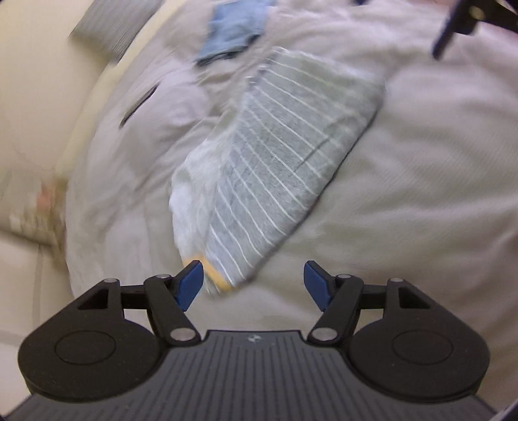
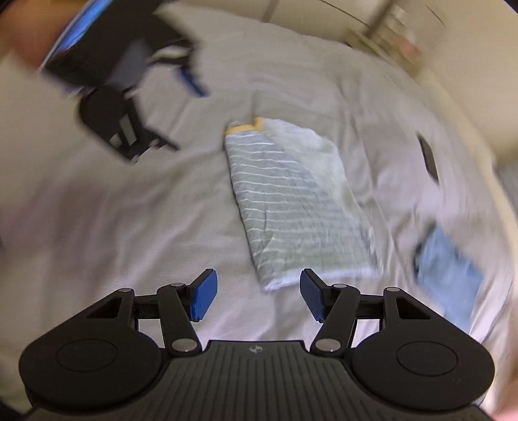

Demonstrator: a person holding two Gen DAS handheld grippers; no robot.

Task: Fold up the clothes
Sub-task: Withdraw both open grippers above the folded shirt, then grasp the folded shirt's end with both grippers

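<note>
A folded grey garment with thin white stripes and a yellow edge [image 1: 278, 162] [image 2: 291, 207] lies on a pale sheet [image 1: 421, 194] [image 2: 129, 226]. My left gripper [image 1: 253, 285] hangs open just above the garment's yellow-edged end, nothing between its blue pads. My right gripper [image 2: 255, 296] is open too, its pads either side of the garment's opposite end, not pressing it. The left gripper [image 2: 129, 97] also shows blurred at the upper left of the right wrist view, and the right gripper's fingers [image 1: 453, 29] at the top right of the left wrist view.
A folded blue garment [image 1: 233, 29] [image 2: 450, 268] lies on the sheet beyond the striped one. A small dark flat object [image 1: 139, 105] [image 2: 429, 158] rests near the sheet's edge. A striped pillow [image 1: 110, 26] lies off the sheet; cream floor surrounds it.
</note>
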